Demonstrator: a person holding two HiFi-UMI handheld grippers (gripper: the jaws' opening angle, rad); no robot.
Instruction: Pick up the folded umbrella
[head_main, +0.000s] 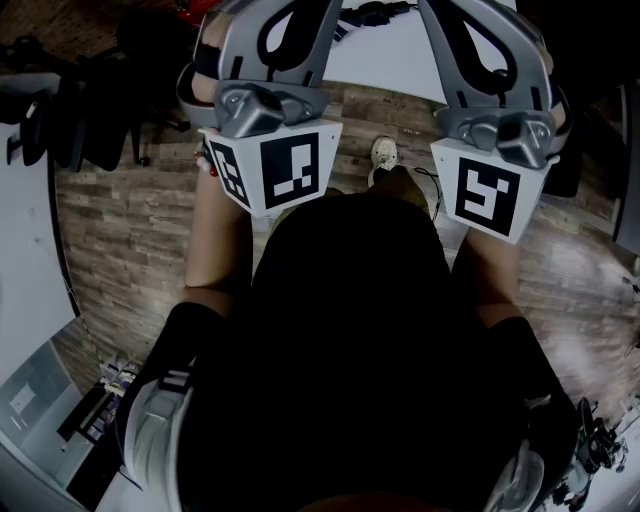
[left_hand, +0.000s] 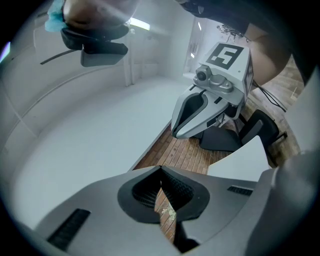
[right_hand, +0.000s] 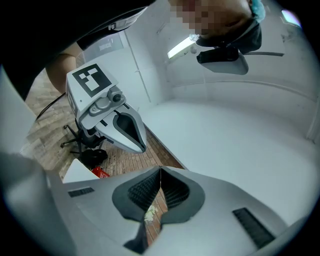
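Folded umbrella appears in no view, so the left tongs (left_hand: 161, 169) and right tongs (right_hand: 160, 171), both closed on nothing, wait side by side at the head view's top, over wooden floor (head_main: 130, 230), likely until it is found.

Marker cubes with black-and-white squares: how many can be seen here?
2. One marker cube sits on the left gripper, at the head view's left. The other sits on the right gripper. None seems hidden.

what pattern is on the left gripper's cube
The cube carries black square-block markers on white faces; it shows best in the head view.
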